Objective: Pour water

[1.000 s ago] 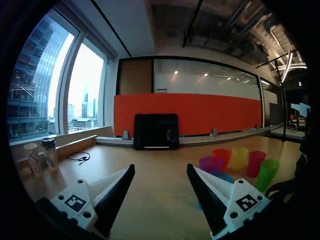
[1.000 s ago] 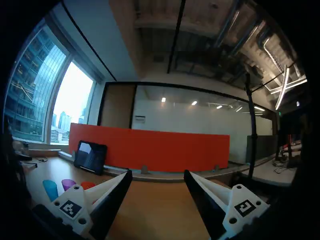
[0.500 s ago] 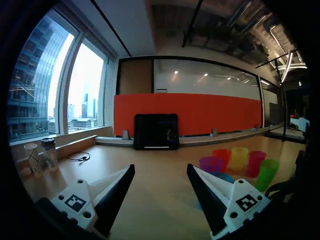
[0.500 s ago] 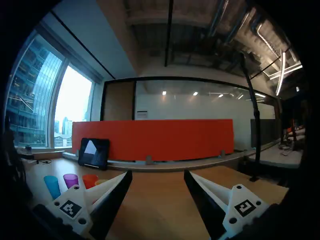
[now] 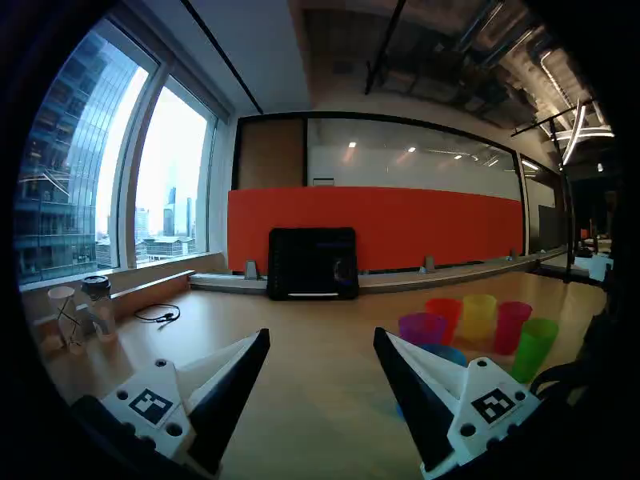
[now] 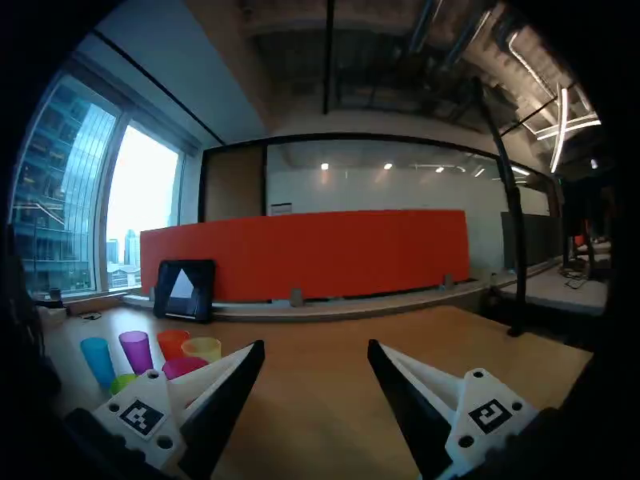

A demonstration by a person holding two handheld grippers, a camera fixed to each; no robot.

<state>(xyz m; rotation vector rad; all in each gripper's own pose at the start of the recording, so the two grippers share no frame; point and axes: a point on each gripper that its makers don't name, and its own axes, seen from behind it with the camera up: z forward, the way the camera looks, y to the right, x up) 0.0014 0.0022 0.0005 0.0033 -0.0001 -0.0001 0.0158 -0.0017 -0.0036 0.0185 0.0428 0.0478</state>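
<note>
Six translucent plastic cups in purple, orange, yellow, pink, green and blue stand upright in a tight cluster on the wooden bench. They sit ahead and right of the left claw, whose right finger partly hides the blue cup. Both this claw and the right claw are spread and empty. Since a second ago the right gripper view has dipped and turned, bringing the yellow, pink and green cups into sight at its lower left. The left gripper view is unchanged.
</note>
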